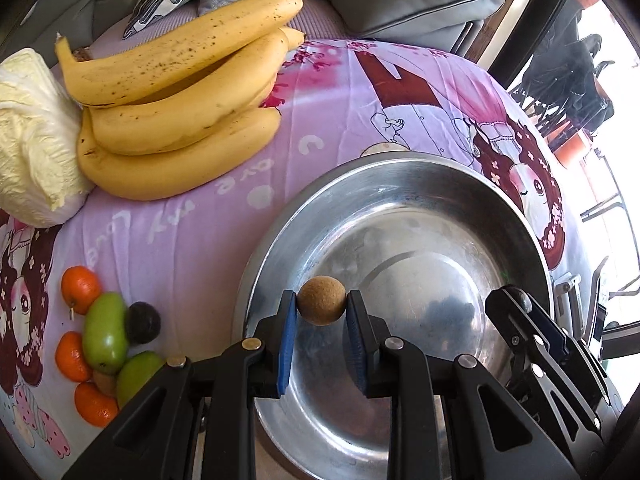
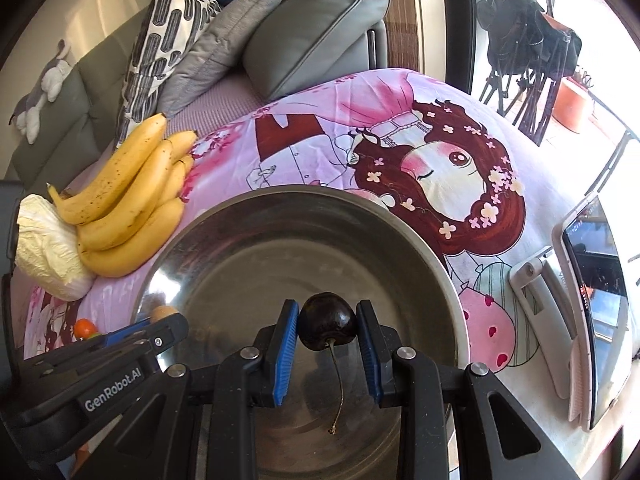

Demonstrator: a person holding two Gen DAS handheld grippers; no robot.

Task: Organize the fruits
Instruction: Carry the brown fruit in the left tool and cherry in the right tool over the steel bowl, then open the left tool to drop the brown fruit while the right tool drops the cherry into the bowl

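My left claw point(image 1: 321, 307) clamps a brown round fruit point(image 1: 321, 300), my right claw point(image 2: 327, 322) a dark cherry point(image 2: 328, 321), both over the steel bowl point(image 2: 420, 240).

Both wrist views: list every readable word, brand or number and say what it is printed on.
"GenRobot.AI": white print on the black body of the left claw, seen in the right wrist view.
White lettering on the purple cartoon bedsheet: upside down in the left wrist view, seems to read "Love", rest not legible.
Tablet screen: content too blurred to read.
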